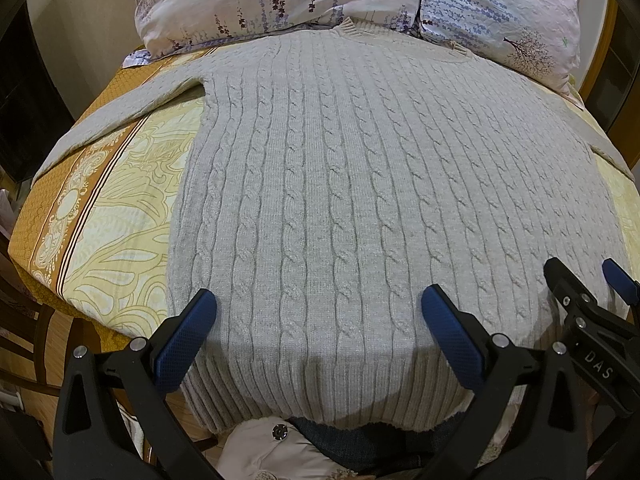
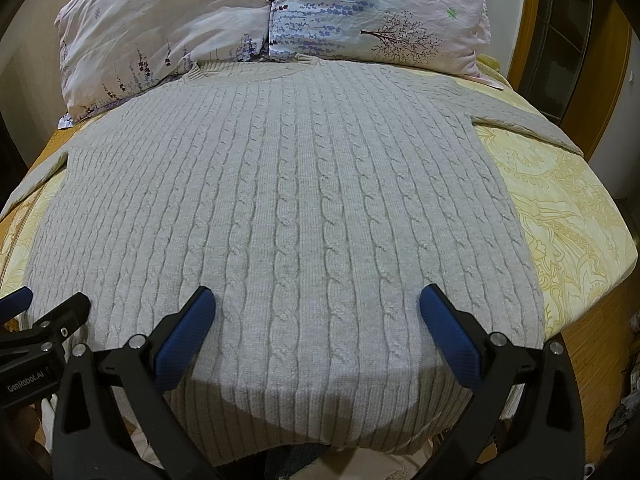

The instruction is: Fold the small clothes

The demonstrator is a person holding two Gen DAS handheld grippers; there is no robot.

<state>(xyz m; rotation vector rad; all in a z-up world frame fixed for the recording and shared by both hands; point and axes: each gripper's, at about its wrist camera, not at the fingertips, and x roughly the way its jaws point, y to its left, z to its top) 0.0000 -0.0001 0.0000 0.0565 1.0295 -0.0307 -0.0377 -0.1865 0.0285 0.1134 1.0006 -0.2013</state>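
A bed (image 1: pixel 120 208) is carrying a yellow bedsheet (image 2: pixel 560 216) printed with pale leaf and scroll patterns; along its left side an orange-brown border band (image 1: pixel 68 204) with cream medallions and dark stripes is running toward the near edge. Two pillows are lying side by side at the head: a pinkish pillow (image 1: pixel 256 0) showing purple flower stems and a bluish-white pillow (image 2: pixel 376 12) showing lavender sprigs and a bare dark tree. A wooden door frame (image 2: pixel 532 32) is standing at the far right, beside a pale wall (image 1: pixel 76 40).

Blk grippers, blue textured fingers (image 1: pixel 188 336), silver screws.
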